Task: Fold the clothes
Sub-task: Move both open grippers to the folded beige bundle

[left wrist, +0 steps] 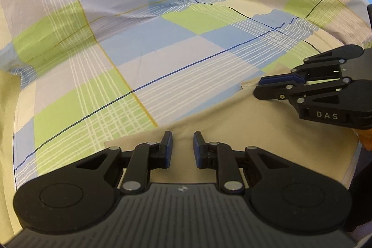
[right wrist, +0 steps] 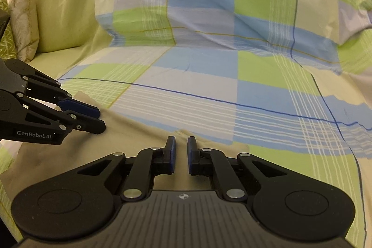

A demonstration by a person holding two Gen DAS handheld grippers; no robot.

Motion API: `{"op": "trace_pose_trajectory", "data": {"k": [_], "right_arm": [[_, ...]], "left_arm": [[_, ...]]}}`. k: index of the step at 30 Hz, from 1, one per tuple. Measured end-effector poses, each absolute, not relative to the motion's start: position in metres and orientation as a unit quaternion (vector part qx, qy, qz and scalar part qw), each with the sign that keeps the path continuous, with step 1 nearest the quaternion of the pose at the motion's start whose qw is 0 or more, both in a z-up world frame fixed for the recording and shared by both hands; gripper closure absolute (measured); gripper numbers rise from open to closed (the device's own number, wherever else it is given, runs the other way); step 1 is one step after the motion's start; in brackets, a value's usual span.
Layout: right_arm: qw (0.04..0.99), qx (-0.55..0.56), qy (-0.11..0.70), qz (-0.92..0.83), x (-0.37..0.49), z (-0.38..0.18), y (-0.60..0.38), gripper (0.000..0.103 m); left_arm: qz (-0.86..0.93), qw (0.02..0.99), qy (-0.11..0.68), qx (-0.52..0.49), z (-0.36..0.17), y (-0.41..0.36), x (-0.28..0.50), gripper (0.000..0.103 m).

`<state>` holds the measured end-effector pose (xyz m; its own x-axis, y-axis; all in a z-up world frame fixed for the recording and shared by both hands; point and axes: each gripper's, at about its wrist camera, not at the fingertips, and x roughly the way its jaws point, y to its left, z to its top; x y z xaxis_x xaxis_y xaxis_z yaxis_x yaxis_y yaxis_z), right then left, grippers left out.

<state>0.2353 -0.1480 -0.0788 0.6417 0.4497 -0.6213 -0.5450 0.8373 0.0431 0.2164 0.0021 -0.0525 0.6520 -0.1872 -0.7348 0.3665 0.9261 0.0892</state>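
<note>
Each wrist camera sits low and close behind its own fingers, looking forward over the checked sheet [left wrist: 144,43] toward its raised far folds, and both views share the beige garment [right wrist: 130,131] at lower centre, each catching the other gripper at its frame edge.
</note>
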Motion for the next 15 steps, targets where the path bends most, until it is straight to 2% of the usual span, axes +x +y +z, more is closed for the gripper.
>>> {"op": "trace_pose_trajectory", "data": {"k": [10,12,15], "right_arm": [[0.907,-0.074,0.340,0.238,0.224,-0.073,-0.162,0.097],[0.910,-0.072,0.342,0.224,0.215,-0.069,-0.164,0.092],[0.905,-0.079,0.347,0.234,0.196,-0.073,-0.169,0.091]], "left_arm": [[-0.143,0.904,0.388,0.111,-0.050,0.002,0.214,0.086],[-0.135,0.906,0.385,0.116,-0.046,0.002,0.207,0.086],[-0.128,0.907,0.383,0.121,-0.048,0.007,0.196,0.085]]}}
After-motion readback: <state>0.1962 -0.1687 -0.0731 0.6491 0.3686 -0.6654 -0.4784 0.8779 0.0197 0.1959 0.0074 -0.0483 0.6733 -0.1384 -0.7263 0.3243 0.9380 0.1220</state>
